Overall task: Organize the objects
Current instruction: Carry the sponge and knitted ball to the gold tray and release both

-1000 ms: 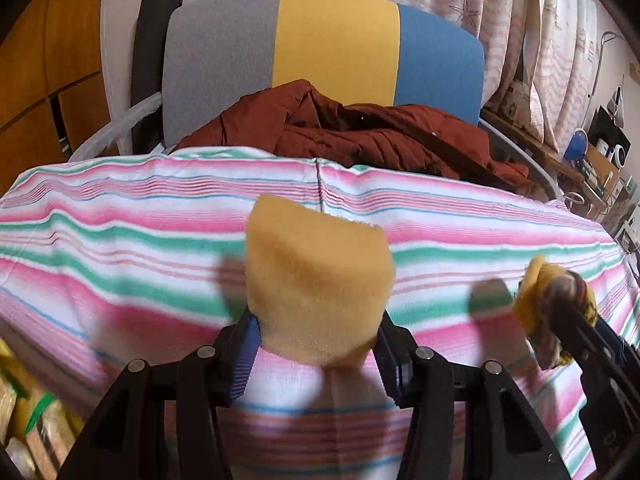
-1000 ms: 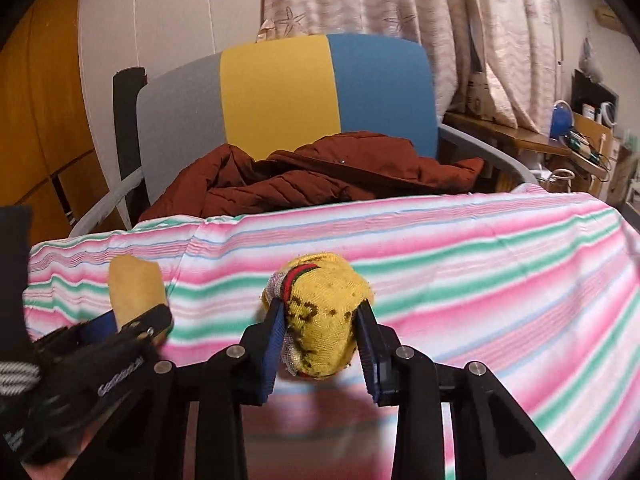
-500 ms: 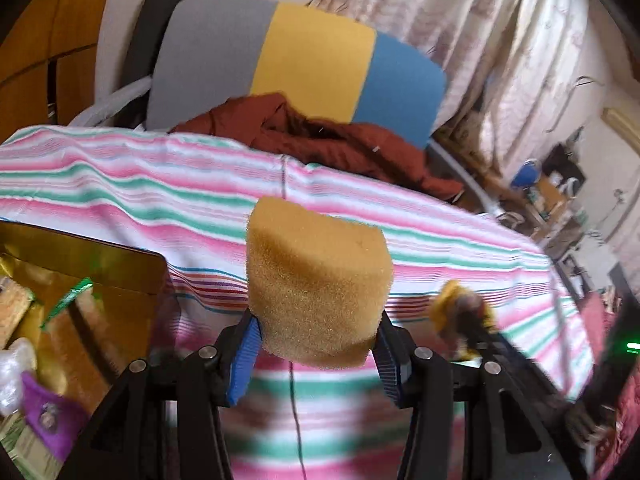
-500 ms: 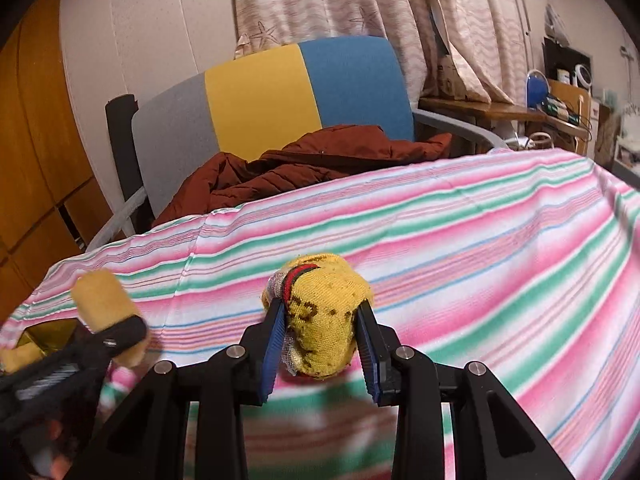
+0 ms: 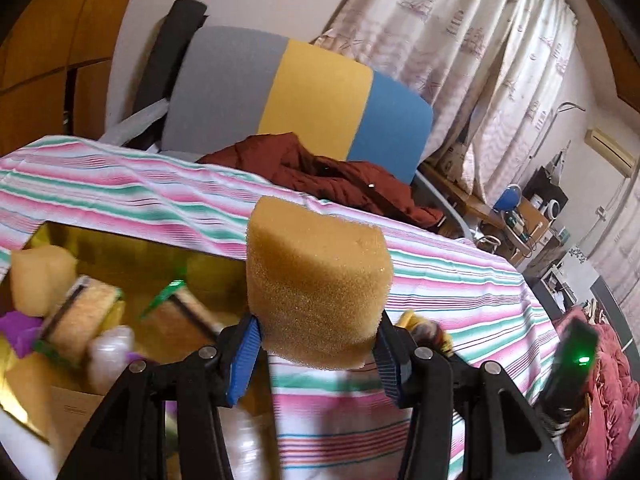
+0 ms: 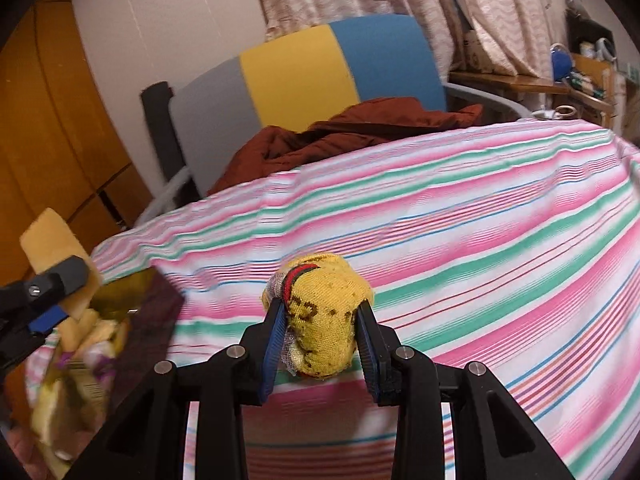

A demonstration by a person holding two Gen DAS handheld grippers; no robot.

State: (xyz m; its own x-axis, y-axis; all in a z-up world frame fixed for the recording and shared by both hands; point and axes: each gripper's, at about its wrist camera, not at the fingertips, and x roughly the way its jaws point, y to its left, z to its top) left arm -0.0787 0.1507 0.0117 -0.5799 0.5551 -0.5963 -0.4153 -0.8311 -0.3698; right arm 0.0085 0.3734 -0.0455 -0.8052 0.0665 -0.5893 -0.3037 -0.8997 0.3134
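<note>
— Item one?
— Sponge [image 5: 316, 292], tan foam block. My left gripper [image 5: 316, 354] is clamped on its lower end, blue pads [image 5: 244, 354] pressing both sides; the block stands up beyond the fingers, off the surface.
— Item two?
— Rolled yellow sock [image 6: 322, 320], red and dark band at its top. My right gripper [image 6: 322, 350] is closed tight on it, sock squeezed between the pads, held clear of the cloth.
— Below and left of the left gripper?
— Gold-lined box [image 5: 132, 248], open, holding more sponges [image 5: 40, 276] and wrapped items, blurred.
— Under both grippers?
— Striped tablecloth [image 6: 460, 240], pink, green and white.
— Beyond the grippers?
— Chair [image 5: 288, 96], back panels grey, yellow, blue; a rust-brown jacket [image 5: 320, 176] heaped on its seat. Curtains [image 5: 472, 52] behind, a cluttered desk [image 5: 524, 216] to the right.
</note>
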